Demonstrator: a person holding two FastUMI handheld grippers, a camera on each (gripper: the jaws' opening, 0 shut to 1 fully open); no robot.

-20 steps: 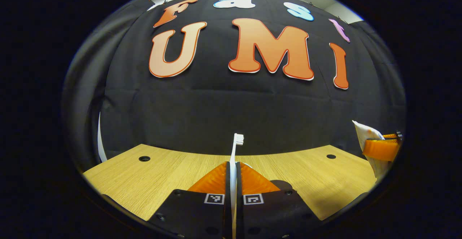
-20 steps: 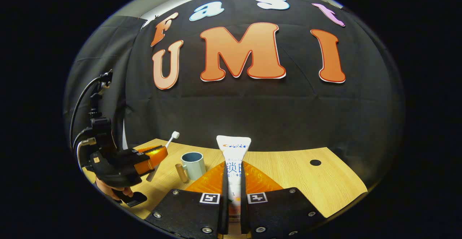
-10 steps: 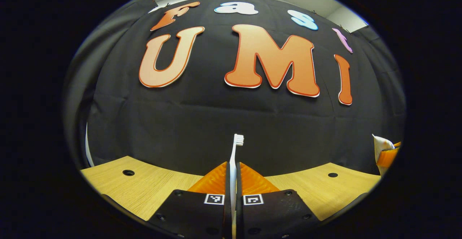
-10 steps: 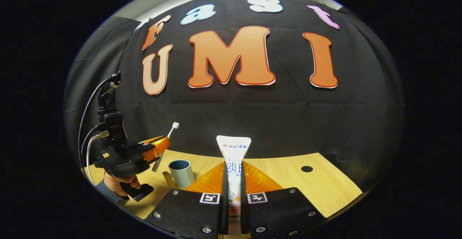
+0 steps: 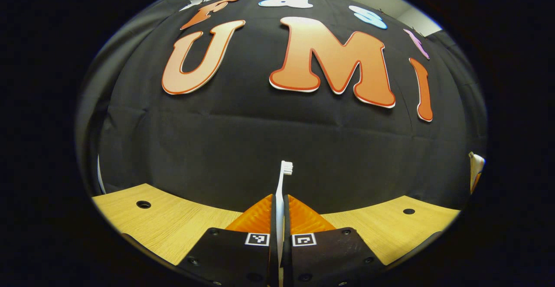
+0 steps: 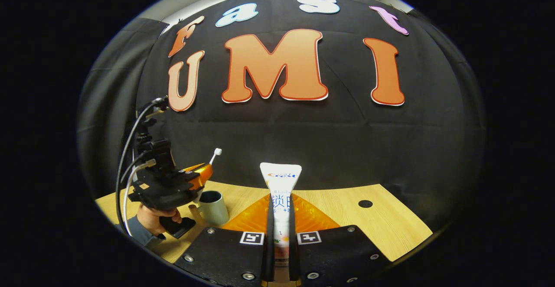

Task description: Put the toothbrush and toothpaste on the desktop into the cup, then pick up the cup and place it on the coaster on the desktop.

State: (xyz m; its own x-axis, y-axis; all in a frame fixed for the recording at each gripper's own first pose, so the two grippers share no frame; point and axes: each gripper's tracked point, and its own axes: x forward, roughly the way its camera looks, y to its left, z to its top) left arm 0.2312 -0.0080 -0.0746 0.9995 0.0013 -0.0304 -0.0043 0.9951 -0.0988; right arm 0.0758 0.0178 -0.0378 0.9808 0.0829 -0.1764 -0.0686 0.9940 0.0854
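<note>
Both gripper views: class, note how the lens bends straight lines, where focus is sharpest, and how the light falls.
Left gripper view: the desktop far edge bows like an arc; the toothbrush in the left gripper is crisp. Right gripper view: the same bowing; the toothpaste in the right gripper is sharp, the cup slightly softer; light even, no glare.

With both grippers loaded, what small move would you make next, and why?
Probably lower the left gripper so the toothbrush tips into the cup. It is shut on the brush, close above the cup, which looks empty, while the right gripper holds the toothpaste farther off.
</note>
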